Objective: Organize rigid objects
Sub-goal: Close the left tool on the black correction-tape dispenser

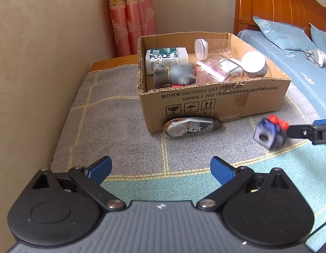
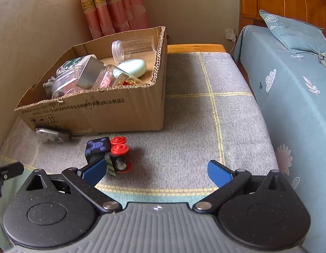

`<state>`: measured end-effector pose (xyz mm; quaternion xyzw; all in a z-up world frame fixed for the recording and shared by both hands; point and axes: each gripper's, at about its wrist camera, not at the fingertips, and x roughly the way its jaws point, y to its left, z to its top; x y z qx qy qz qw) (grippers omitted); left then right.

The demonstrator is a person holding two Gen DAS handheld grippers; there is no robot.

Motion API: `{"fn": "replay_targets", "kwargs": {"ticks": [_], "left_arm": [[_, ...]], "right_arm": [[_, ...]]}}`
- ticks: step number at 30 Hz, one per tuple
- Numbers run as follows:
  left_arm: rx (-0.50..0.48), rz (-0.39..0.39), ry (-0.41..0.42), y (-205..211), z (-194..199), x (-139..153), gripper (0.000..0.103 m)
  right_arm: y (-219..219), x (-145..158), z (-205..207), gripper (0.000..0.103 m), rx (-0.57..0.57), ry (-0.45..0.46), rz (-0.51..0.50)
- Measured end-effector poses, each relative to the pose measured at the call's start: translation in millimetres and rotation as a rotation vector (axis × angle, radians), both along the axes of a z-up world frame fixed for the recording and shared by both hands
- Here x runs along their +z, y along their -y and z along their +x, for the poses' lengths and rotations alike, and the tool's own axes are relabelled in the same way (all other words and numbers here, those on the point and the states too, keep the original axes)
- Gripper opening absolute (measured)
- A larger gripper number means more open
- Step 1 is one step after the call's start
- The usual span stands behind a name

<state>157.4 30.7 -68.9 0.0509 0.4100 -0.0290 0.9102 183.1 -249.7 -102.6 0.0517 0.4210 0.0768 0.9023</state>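
Blue-padded, my right claw (image 2: pixel 156 171) and left claw (image 1: pixel 160 167) both gape, released. My toy (image 2: pixel 109 155) lies on the blanket (image 2: pixel 205 126), touching my right claw's left finger (image 2: pixel 94 170), before the box (image 2: pixel 112 109).

Purple-and-red toy cube (image 2: pixel 109 155) lies before the half-filled cardboard box (image 2: pixel 112 107).

— Where is the right gripper (image 2: pixel 157 171)?
— Low over the grey checked blanket (image 2: pixel 205 116), its blue pads wide apart.
— And the toy?
— The purple and red toy (image 2: pixel 109 155) lies just beyond the left pad (image 2: pixel 94 170), near the cardboard box (image 2: pixel 112 109), which holds jars and bottles at far left.
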Motion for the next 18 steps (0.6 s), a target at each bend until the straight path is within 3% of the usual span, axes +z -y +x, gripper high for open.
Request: {"fn": "replay_targets", "kwargs": {"ticks": [4,11,18], "left_arm": [[-0.002,-0.017,-0.012,-1.1,4.6,-3.2,0.099],[-0.003,-0.078,-0.002,-0.3,19.3,-2.9,0.099],[0.055,-0.078,0.034,1.4,45.3,-2.6,0.099]], "right_arm": [[-11.1,-1.6,-10.2,0.103,0.069,0.006,0.000],[-45.1,-26.2,-13.9,0.103,0.139,0.001,-0.187],[-44.0,-29.5,-16.5,0.103,0.148,0.033,-0.174]]}}
